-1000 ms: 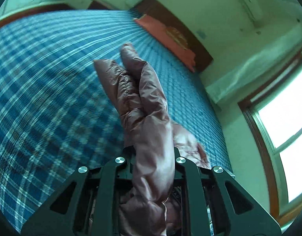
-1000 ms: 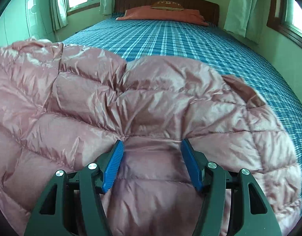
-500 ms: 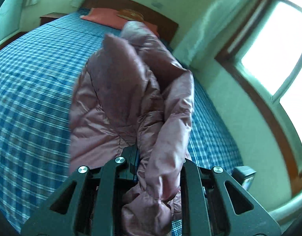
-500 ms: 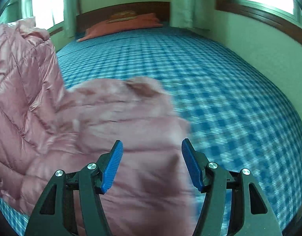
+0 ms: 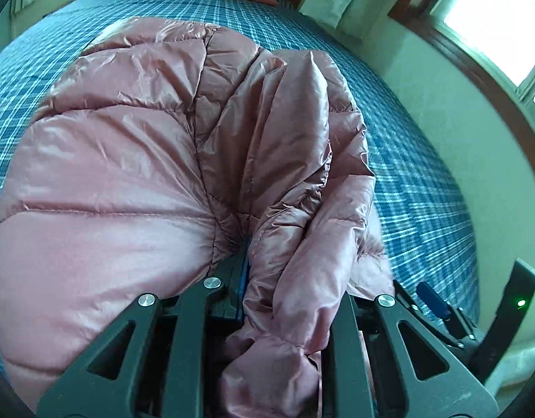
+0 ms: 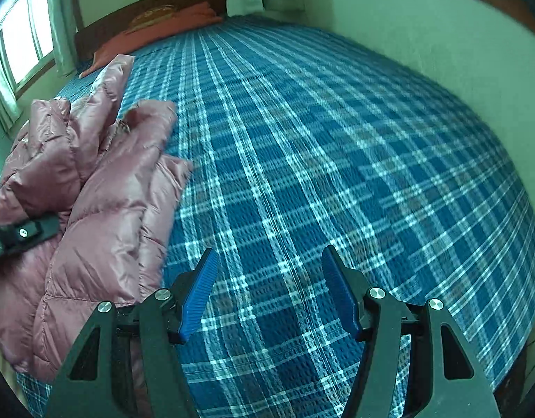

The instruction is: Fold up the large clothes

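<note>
Blue plaid bed (image 6: 337, 160): left gripper (image 5: 281, 278) clamps a bunched sleeve, probably, of the pink down jacket (image 5: 128, 160) lying near-left; right gripper (image 6: 267, 292), wide open and empty, should pin the fold before release.

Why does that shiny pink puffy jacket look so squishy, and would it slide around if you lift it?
The shiny pink quilted puffer jacket probably flops: it sags in soft folds around the left gripper, whose jaws are shut on it. Its puffed panels suggest it is light. The glossy fabric may slip on the blue plaid bedspread.
</note>
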The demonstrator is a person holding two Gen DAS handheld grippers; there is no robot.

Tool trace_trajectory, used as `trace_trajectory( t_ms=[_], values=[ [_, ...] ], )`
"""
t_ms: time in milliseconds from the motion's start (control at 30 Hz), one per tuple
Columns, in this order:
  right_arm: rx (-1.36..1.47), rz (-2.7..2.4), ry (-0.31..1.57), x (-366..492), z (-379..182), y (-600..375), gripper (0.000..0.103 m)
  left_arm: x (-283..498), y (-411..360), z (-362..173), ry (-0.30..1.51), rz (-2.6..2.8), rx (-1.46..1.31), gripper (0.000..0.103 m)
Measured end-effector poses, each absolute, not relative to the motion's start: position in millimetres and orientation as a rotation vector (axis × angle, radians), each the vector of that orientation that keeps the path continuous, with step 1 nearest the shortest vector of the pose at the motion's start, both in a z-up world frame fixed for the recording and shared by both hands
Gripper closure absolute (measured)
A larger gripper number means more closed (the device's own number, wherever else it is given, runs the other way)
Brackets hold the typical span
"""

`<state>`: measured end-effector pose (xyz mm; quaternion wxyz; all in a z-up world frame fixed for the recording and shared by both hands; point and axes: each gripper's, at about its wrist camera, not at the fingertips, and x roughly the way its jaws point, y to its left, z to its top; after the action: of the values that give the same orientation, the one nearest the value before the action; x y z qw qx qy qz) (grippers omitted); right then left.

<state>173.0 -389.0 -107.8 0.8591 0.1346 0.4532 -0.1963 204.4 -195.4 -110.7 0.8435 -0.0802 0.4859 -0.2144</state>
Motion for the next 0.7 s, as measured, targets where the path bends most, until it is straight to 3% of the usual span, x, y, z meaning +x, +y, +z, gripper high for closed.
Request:
trace_trajectory(
  t_ms=[467, 633, 700],
  values=[
    [0.285, -0.419, 0.954, 170.8, -111.0, -386.3, 0.041, 202.4, -210.0, -107.9, 0.979, -0.459, -0.082, 0.086],
    [0.282, -0.442, 0.939, 155.7, -103.6, -386.5, 0.041, 184.0, -213.5, -88.3, 0.947, -0.523, -0.133, 0.042],
    [0.282, -0.446, 0.937, 150.8, -101.4, -387.2, 0.041, 174.2, -212.5, -79.8, 0.927, -0.540, -0.142, 0.041]
  ],
)
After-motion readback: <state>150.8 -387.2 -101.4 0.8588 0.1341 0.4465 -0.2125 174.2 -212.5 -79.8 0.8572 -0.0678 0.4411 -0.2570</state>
